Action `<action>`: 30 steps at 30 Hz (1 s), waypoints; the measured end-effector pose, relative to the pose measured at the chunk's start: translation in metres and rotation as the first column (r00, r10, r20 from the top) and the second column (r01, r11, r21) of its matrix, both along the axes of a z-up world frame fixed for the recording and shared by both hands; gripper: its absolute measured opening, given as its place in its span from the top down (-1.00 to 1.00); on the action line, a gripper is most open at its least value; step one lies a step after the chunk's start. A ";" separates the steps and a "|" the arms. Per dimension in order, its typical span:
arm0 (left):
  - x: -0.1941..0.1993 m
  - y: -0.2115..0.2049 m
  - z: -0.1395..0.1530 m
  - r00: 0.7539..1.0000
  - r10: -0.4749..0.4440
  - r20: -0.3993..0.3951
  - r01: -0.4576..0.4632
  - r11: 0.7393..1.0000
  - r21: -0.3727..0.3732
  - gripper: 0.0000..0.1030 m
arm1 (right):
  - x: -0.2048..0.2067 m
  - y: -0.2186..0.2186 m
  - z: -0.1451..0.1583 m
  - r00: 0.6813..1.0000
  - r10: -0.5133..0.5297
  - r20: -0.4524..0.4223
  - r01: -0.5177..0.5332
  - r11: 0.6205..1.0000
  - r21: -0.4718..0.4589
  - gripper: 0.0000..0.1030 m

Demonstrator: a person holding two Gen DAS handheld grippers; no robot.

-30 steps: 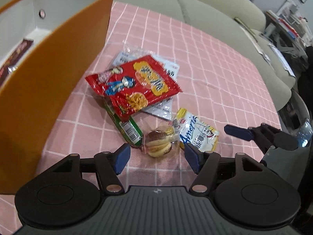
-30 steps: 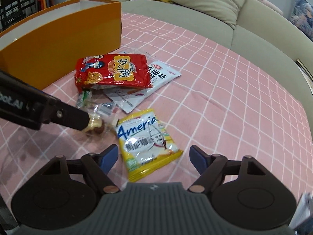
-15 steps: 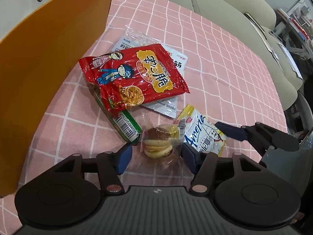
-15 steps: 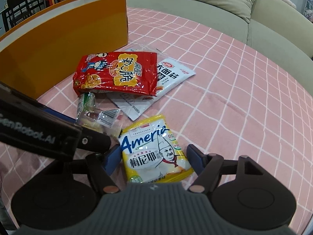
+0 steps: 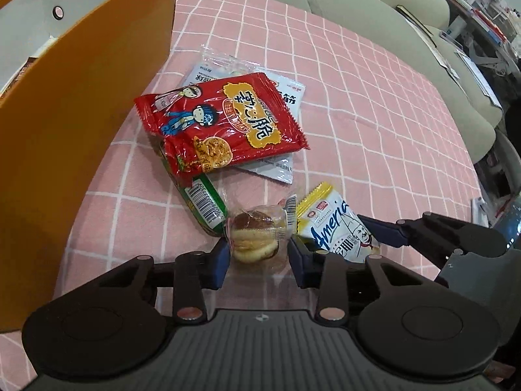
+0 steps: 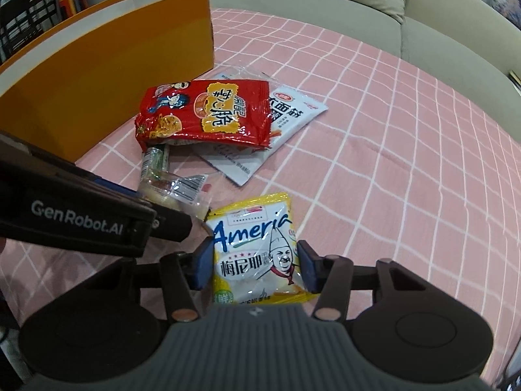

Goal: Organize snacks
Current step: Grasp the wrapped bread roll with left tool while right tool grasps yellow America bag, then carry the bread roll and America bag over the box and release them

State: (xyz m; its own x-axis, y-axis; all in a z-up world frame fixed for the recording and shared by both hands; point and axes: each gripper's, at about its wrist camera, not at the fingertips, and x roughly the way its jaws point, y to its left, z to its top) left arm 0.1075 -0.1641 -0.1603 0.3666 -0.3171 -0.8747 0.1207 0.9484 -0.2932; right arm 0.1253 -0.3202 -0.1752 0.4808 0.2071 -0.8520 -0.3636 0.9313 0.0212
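**A:** Pink checked cloth over the table [image 5: 358, 123], pale sofa [image 5: 358, 16] behind. Left tool [image 5: 257, 260] open, straddling the small wrapped cakes [image 5: 255, 239], not yet pressing. Right tool [image 6: 255, 265] open too, standing on both sides of the yellow packet [image 6: 257, 247], pads very near its edges.

**B:** Risks?

**A:** Several, probably. Might catch only the loose clear wrapper and let the cakes slip out on lifting. Could also crush them, being soft. Lying against the green packet [image 5: 203, 207] and very close to the yellow one, so may drag a neighbour along.

**B:** And on the right?

**A:** Flat, slippery packet; may buckle or slide instead of rising. Working very near each other, too; could knock together.

**B:** Containers?

**A:** Only the orange box [image 5: 81, 114], at the left of the pile, open on top, white inside. Holds at least one dark wrapped thing [image 5: 24, 68]; cannot tell what else. Outside on the table: red packet [image 5: 221, 127], resting on a white packet [image 5: 286, 94].
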 end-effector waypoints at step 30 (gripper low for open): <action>-0.067 0.071 0.106 0.977 -0.057 0.206 0.049 0.998 0.045 0.16 | -0.088 0.040 0.085 0.978 -0.196 0.067 0.176 0.959 0.224 0.02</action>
